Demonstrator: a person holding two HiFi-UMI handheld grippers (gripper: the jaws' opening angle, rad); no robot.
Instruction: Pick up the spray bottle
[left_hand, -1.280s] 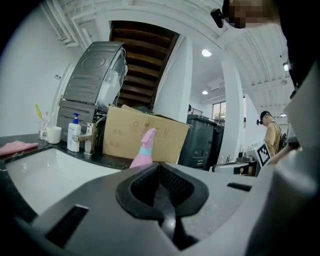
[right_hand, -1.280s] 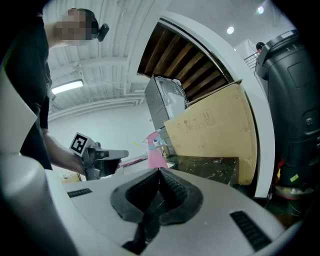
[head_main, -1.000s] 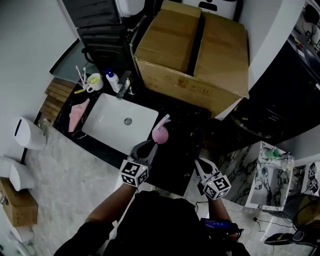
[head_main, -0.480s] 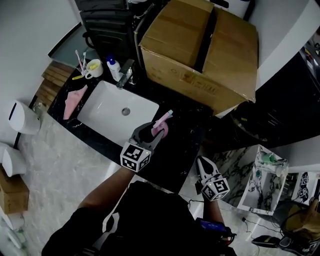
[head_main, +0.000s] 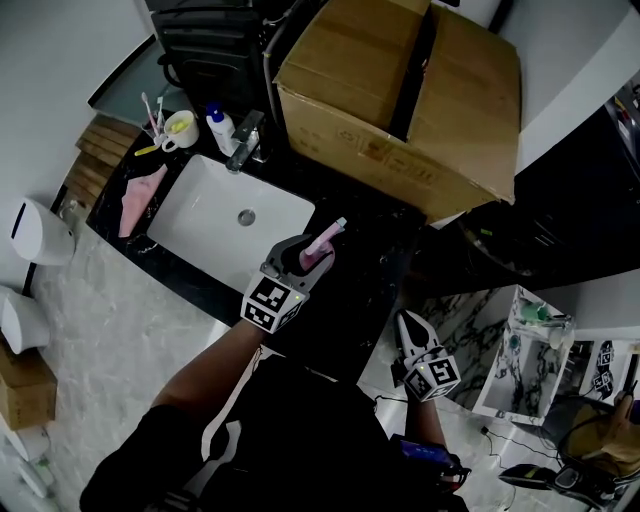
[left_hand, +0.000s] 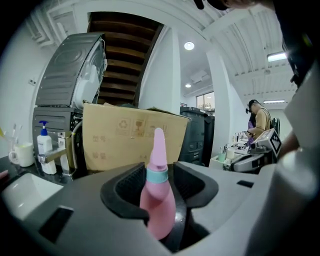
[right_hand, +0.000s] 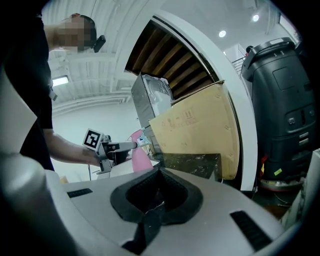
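Left tool (head_main: 305, 258), jaws just opened wide, straddles the spray bottle (left_hand: 157, 210) beside the sink (head_main: 200, 215) rim; right tool (head_main: 410, 325) closed, apart.

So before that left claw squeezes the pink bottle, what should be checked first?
1. The spray bottle stands between the jaws of the left gripper: ok.
2. Jaws wide enough: ok; they have just been opening and are not pressing on it.
3. Bottle upright on the counter: ok.
4. The right gripper is out of the way: ok; shut, empty, off to the side.
5. How heavy the bottle is: cannot tell.
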